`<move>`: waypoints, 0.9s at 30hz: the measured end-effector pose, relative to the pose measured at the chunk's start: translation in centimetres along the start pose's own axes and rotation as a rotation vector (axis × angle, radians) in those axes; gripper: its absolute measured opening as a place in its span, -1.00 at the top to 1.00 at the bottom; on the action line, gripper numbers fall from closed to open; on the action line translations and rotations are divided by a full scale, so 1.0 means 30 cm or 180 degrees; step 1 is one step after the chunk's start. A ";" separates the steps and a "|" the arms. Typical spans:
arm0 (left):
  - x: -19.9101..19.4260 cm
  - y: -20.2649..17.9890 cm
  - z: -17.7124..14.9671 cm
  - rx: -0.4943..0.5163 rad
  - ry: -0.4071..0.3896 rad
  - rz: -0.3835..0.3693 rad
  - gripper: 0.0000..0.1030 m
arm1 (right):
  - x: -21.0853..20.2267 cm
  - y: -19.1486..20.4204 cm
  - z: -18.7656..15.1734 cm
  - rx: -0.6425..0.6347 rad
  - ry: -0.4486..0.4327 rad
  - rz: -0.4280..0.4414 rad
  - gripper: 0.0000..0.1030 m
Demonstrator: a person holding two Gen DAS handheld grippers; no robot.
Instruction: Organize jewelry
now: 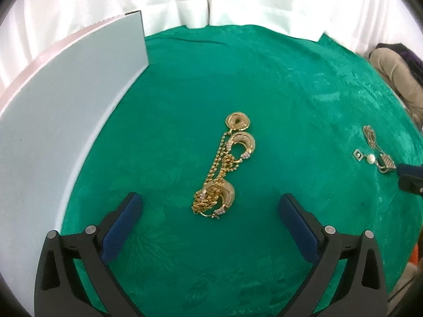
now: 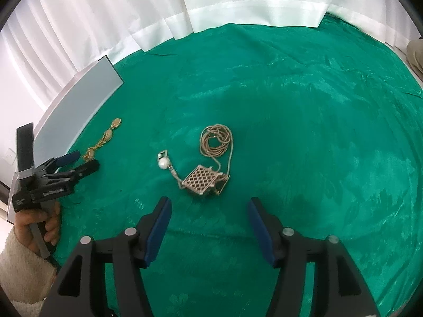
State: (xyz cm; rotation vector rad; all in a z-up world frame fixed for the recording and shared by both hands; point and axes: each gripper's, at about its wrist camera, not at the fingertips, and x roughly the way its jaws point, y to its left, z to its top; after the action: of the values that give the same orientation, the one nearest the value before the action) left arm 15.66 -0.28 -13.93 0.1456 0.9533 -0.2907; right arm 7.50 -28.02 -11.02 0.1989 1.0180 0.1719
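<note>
Two clusters of jewelry lie on the green cloth (image 1: 264,79), well apart. Through the left wrist camera I see the left gripper (image 1: 210,206) with its jaws spread wide and nothing held; a tangle of gold chain and earrings (image 1: 224,169) sits at frame centre, its lower end just between the blue fingertips (image 1: 132,206). Through the right wrist camera the right gripper (image 2: 207,211) has its jaws partly open and empty, hanging just below a lattice pendant (image 2: 202,181) at frame centre. A thin coiled chain (image 2: 216,140) runs up from the pendant, and a pearl drop (image 2: 163,163) lies to its left, joined by a short link.

My worry is the tangling. If I close on one gold earring, the looped chain will likely drag the rest along. On the right, pinching the pendant could trail the coil and pearl across the cloth and snag them in its weave. Flat pieces on soft fabric may also slip from the pads.

A pale grey board (image 1: 66,111) stands along the left of the frame, just beside the gold pile. White curtains (image 2: 211,5) hang behind the cloth. Nothing blocks either reach. A hand (image 2: 39,224) in a cream sleeve shows at lower left of the right view.
</note>
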 end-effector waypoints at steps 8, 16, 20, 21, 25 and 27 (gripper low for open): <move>0.002 0.003 0.002 0.0001 -0.0001 -0.0005 -0.99 | -0.031 -0.002 -0.009 -0.0063 -0.0001 -0.0073 -0.19; -0.003 0.002 0.018 0.0063 0.0067 -0.0040 -0.71 | -0.050 0.023 -0.006 -0.0142 0.0000 -0.0206 -0.19; -0.015 -0.032 0.033 0.0186 -0.0002 -0.0102 0.27 | -0.048 0.033 0.006 -0.0130 -0.0004 -0.0245 -0.19; -0.017 -0.044 0.037 0.0223 -0.0020 -0.0091 0.54 | -0.037 0.041 0.016 -0.0118 -0.0001 -0.0249 -0.19; -0.033 -0.056 0.045 0.0229 -0.0024 -0.0094 0.54 | 0.014 0.081 0.042 -0.0134 0.0018 -0.0258 -0.19; -0.065 -0.051 0.045 0.0155 -0.0059 -0.0186 0.54 | 0.037 0.090 0.047 -0.0122 -0.0003 -0.0283 -0.19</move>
State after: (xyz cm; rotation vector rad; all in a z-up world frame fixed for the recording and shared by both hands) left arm 15.19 -1.72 -11.54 0.1594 0.9334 -0.3687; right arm 9.14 -25.26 -10.54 0.1187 1.0197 0.1102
